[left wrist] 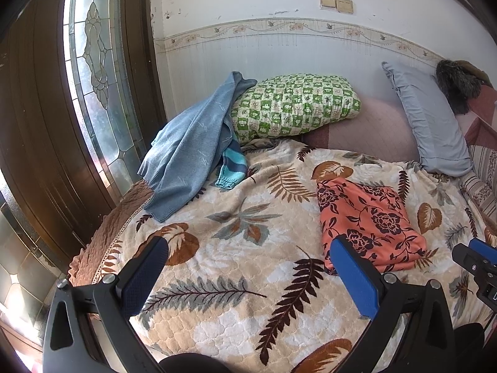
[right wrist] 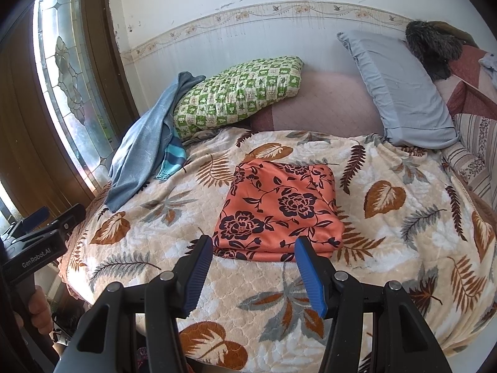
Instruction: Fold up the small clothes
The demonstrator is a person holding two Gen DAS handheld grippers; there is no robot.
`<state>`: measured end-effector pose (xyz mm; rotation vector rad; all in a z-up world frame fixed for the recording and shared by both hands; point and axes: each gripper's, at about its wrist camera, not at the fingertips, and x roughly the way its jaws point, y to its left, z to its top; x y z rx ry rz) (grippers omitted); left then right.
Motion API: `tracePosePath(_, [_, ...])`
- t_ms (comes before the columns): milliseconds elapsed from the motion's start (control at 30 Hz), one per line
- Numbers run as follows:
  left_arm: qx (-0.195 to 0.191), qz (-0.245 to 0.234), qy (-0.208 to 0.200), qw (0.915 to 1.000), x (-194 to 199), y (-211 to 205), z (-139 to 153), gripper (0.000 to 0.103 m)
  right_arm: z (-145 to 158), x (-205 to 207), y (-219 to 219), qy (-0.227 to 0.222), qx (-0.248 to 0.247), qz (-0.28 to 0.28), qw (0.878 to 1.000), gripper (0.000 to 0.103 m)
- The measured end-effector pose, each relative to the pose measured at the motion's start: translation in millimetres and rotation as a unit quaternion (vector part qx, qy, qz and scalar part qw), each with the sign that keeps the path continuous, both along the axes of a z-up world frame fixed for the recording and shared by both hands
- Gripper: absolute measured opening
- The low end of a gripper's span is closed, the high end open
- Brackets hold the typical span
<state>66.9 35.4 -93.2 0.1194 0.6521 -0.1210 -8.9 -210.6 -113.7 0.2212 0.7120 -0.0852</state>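
Folded orange floral garment (right wrist: 279,211) lies as a neat rectangle on the leaf-patterned blanket (right wrist: 403,248) mid-bed, apparently finished. Right hand-held gripper (right wrist: 253,267) hovers just before its near edge, jaws apart and empty; left hand-held gripper (left wrist: 248,276) gapes wide, also empty. Unfolded blue sweater (left wrist: 186,155) drapes against the green pillow (left wrist: 295,105), likely next.

leaf-print bed (right wrist: 388,248) holds folded orange cloth (right wrist: 279,208), pillows (right wrist: 239,93).
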Motion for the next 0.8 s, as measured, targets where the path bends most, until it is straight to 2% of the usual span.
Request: tracePosePath(800, [-0.012, -0.003, -0.005, 0.9999, -0.6, 0.5, 4.7, 0.103, -5.3, 5.3, 3.0, 0.002, 0.0, 0.005, 1.0, 0.059])
